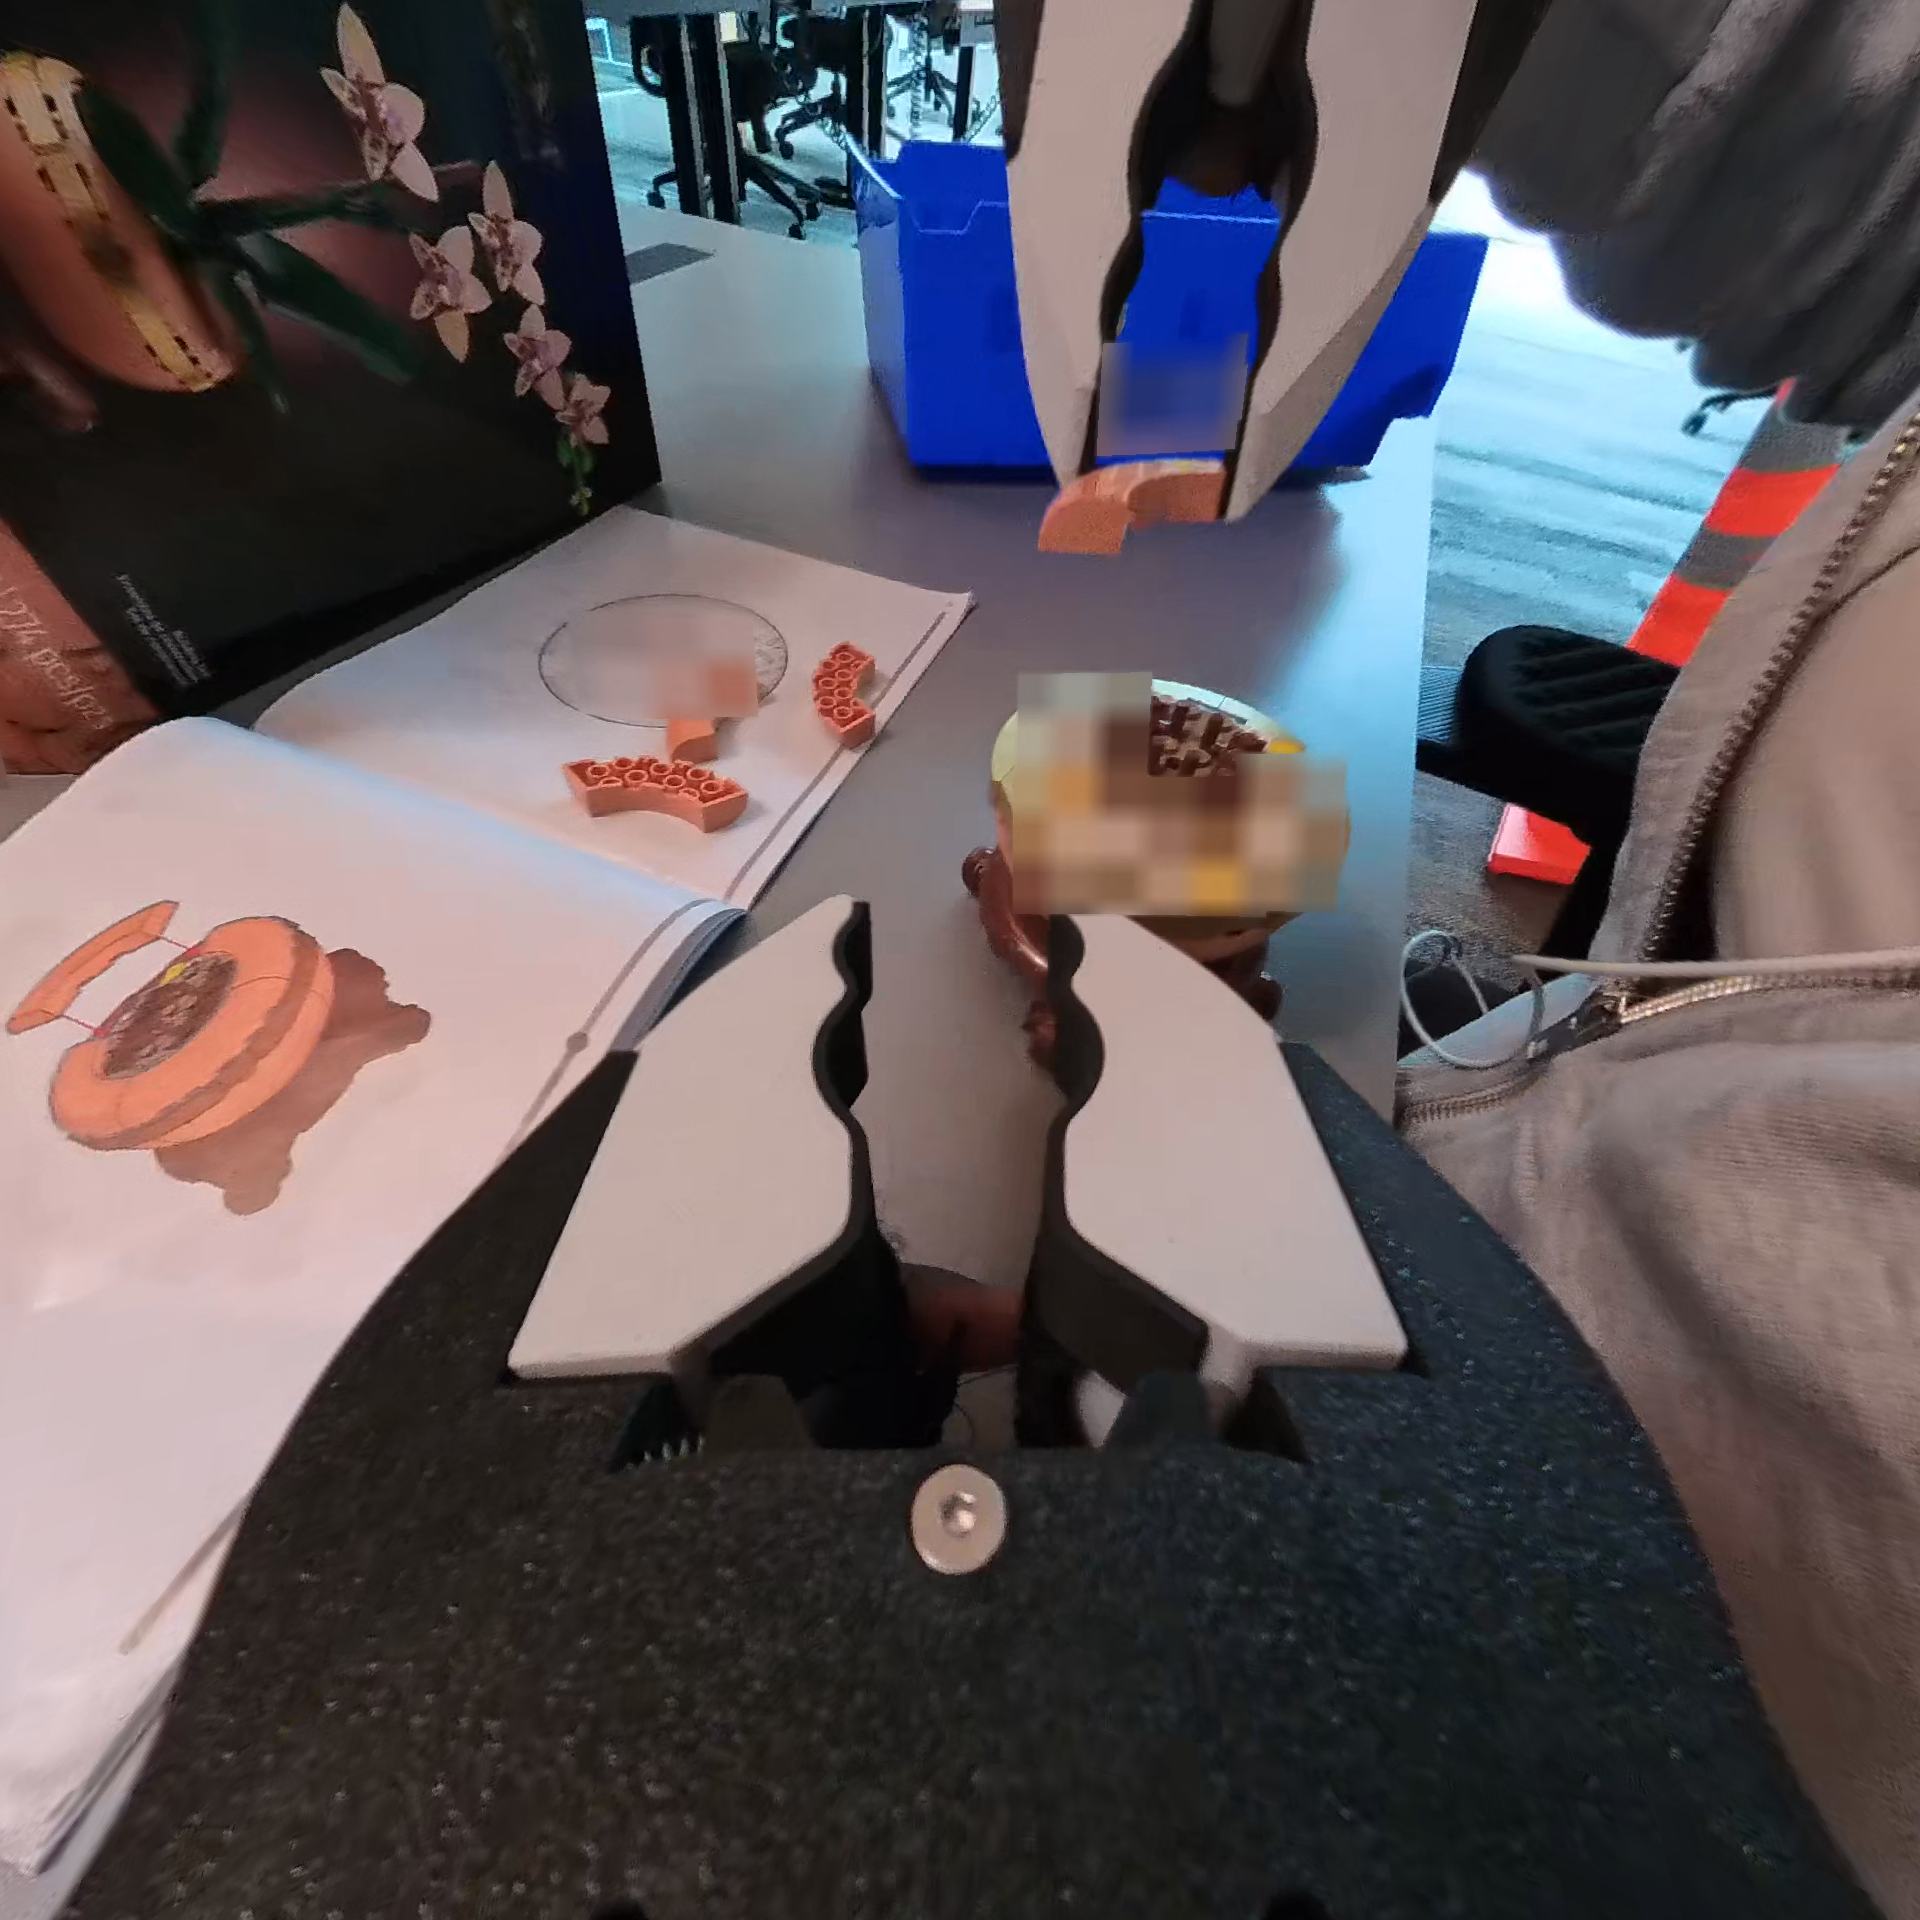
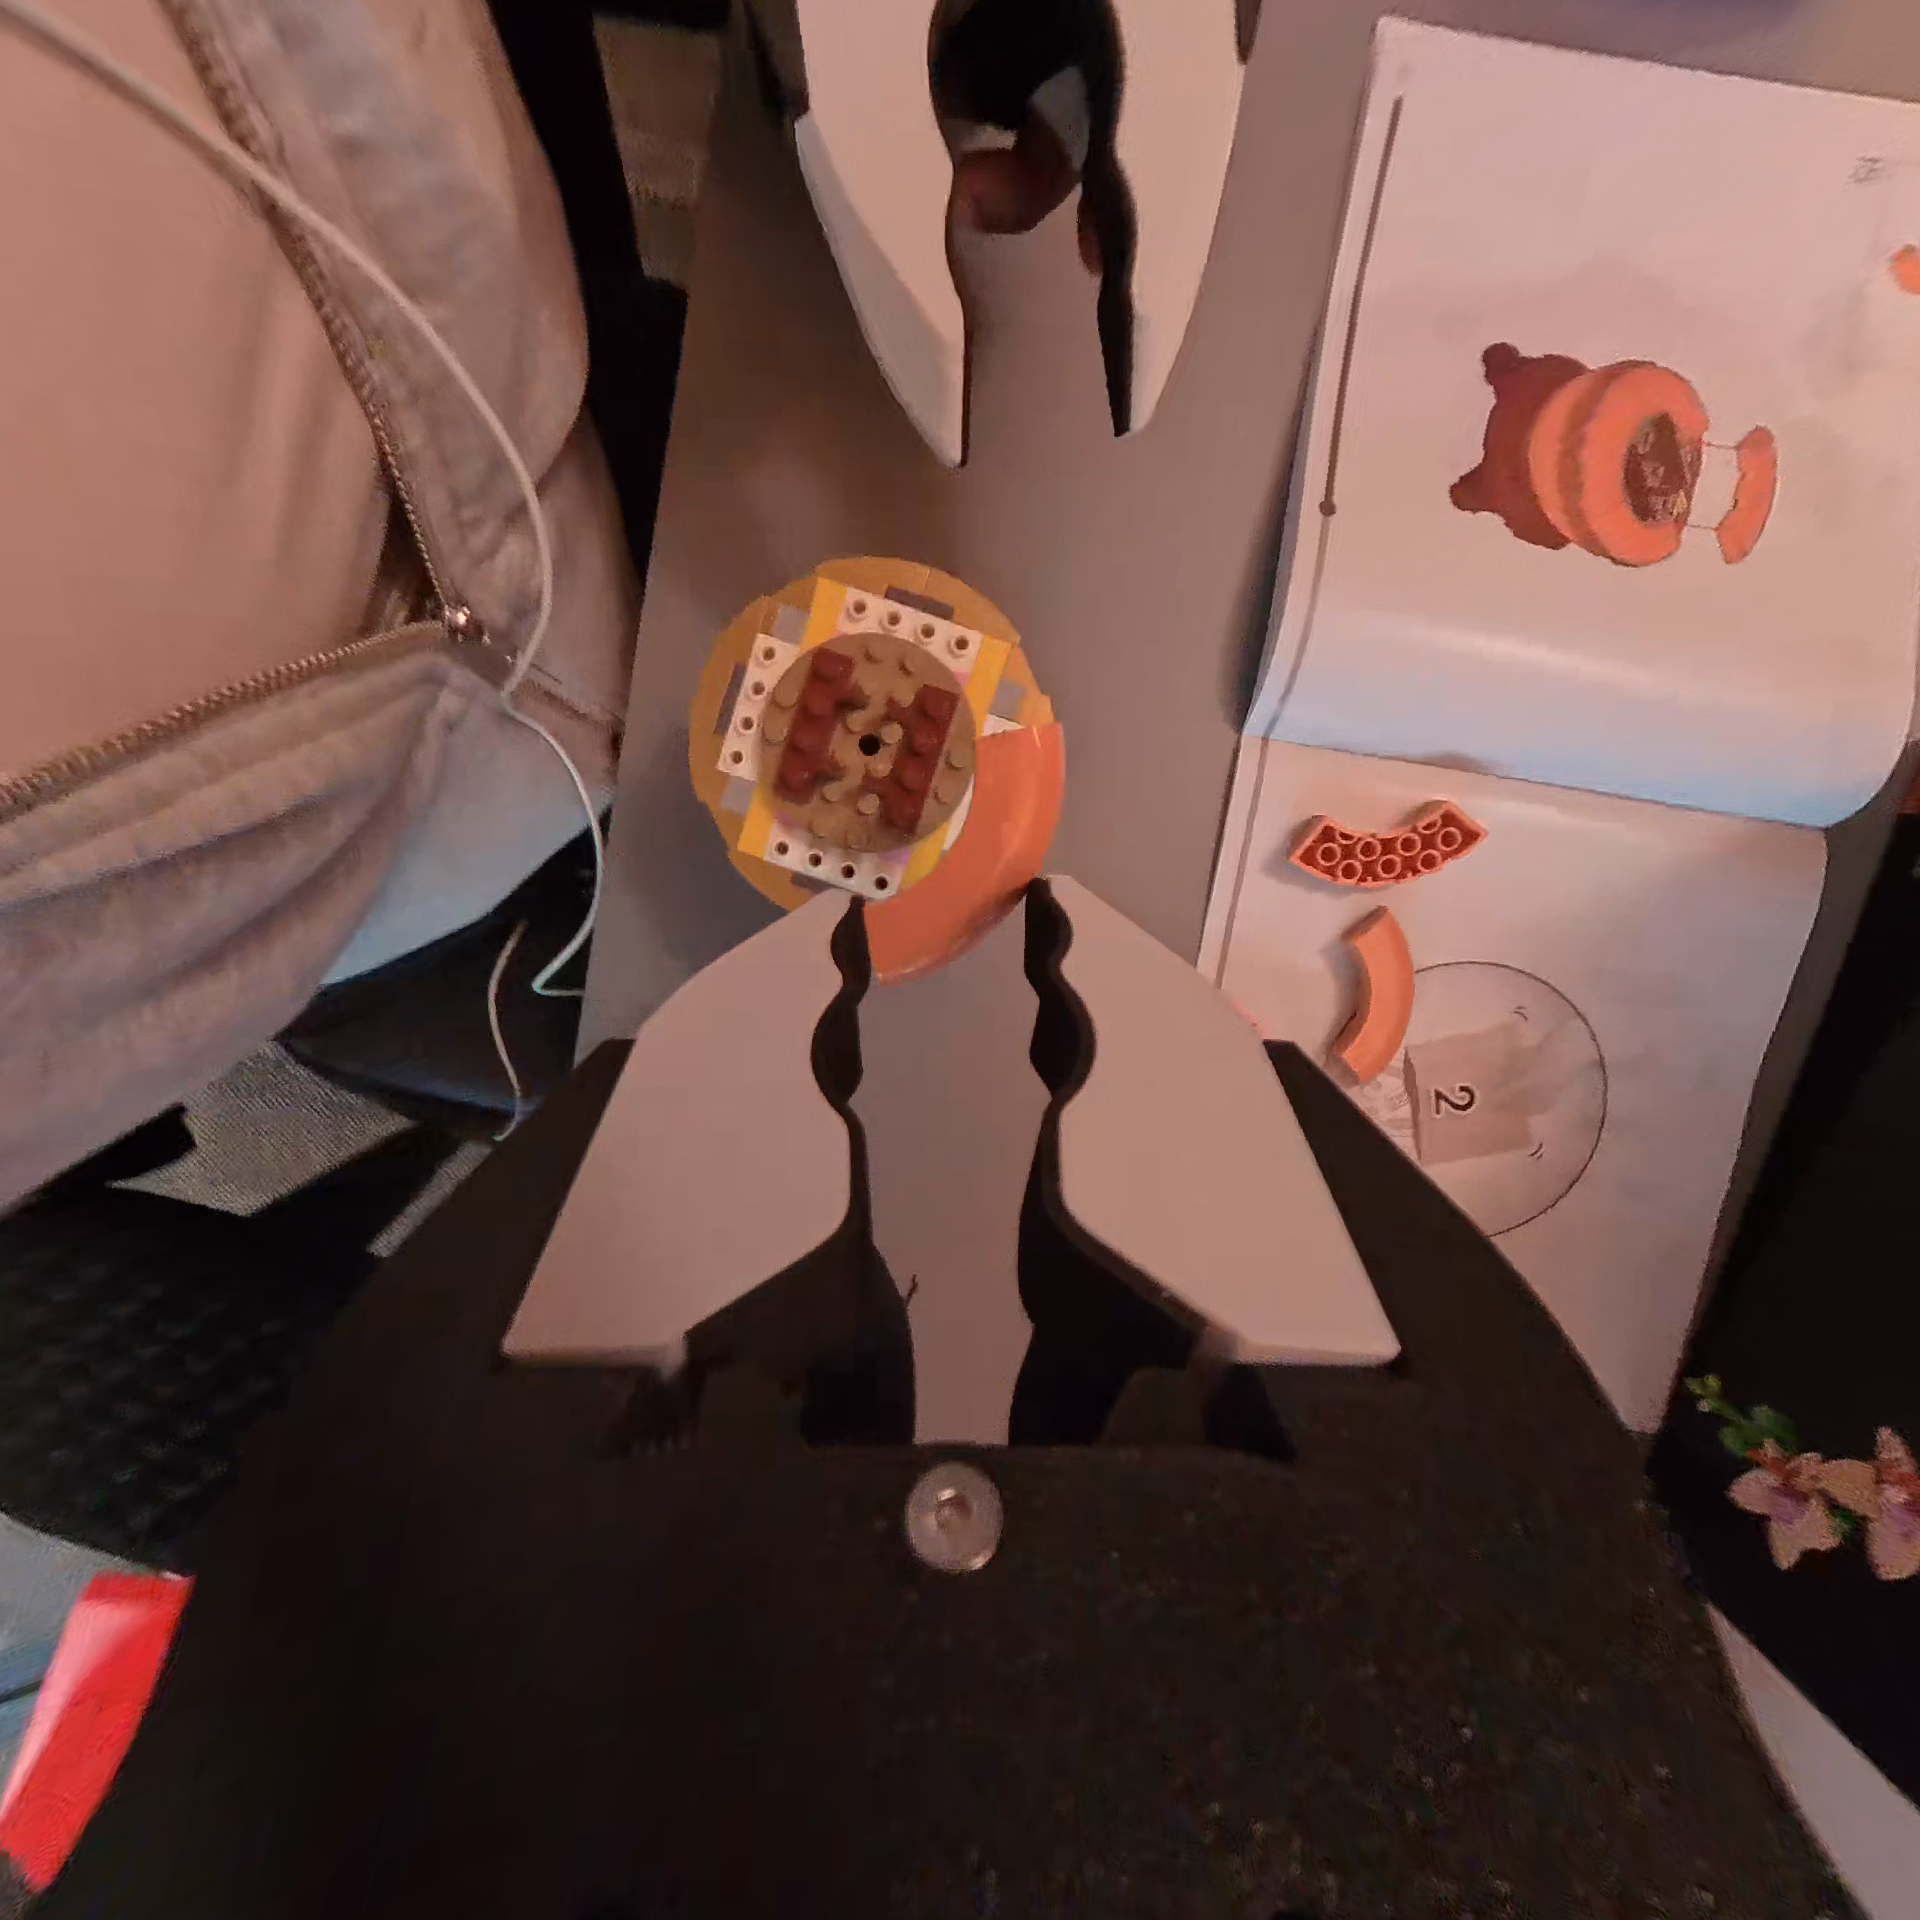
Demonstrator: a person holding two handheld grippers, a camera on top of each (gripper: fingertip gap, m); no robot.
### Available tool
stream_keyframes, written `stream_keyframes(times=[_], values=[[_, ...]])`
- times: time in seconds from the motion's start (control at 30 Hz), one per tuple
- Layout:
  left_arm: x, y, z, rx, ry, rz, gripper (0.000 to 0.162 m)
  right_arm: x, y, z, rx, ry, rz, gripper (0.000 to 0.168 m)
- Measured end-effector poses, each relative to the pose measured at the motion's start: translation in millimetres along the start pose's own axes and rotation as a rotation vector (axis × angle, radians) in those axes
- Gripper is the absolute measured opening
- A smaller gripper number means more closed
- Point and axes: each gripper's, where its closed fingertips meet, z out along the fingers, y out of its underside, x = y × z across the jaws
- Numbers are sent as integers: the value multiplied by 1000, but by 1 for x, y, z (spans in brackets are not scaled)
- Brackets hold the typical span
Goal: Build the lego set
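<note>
Right wrist view looks straight down on the round lego model (image 2: 868,732), which stands on the grey table (image 2: 1143,582) just ahead of the right gripper (image 2: 940,904). Its fingers are closed partway on a curved salmon piece (image 2: 977,852), pinched by one end, and that piece lies against the model's rim on the side nearest the booklet. The model's top shows a tan studded disc with dark brown bricks, ringed by white and yellow plates. Beyond the model, the left gripper (image 2: 1039,442) points back toward the camera, jaws parted with nothing between the tips. To the right of the tool lies the open instruction booklet (image 2: 1558,665); two loose salmon curved pieces (image 2: 1387,836) rest on its near page, beside a drawn circle holding a printed bag picture with a number on it, which I leave unquoted. Left wrist view shows the left gripper (image 1: 961,925) parted, its tips just beside the model's dark brown base (image 1: 1013,940); whether they touch it I cannot tell. The right gripper (image 1: 1153,488) hangs above the model there, holding the salmon piece (image 1: 1127,504). Left of the tool stands the set's box (image 1: 312,343), picturing an orchid, with small print too blurred to read. A blue bin (image 1: 966,343) sits farther ahead.
</note>
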Motion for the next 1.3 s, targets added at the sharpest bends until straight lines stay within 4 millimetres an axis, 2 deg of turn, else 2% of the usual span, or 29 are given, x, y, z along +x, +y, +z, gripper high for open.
stream_keyframes(times=[0.17,0.3,0.47,0.63,0.83,1.3], values=[[12,-3,-1,8,33,6,34,2,0,16,-70,-15,-3,29],[24,-4,3,0,64,34,34,3,5,25,-137,-3,-70,29],[29,-2,7,-10,73,50,34,1,3,31,-148,-17,-185,29],[29,-3,9,-15,64,70,34,7,4,33,-164,29,-289,29],[27,0,11,-24,53,73,34,12,6,36,-165,28,-285,29],[27,-3,13,-12,60,84,33,9,5,38,-158,-33,-224,28]])
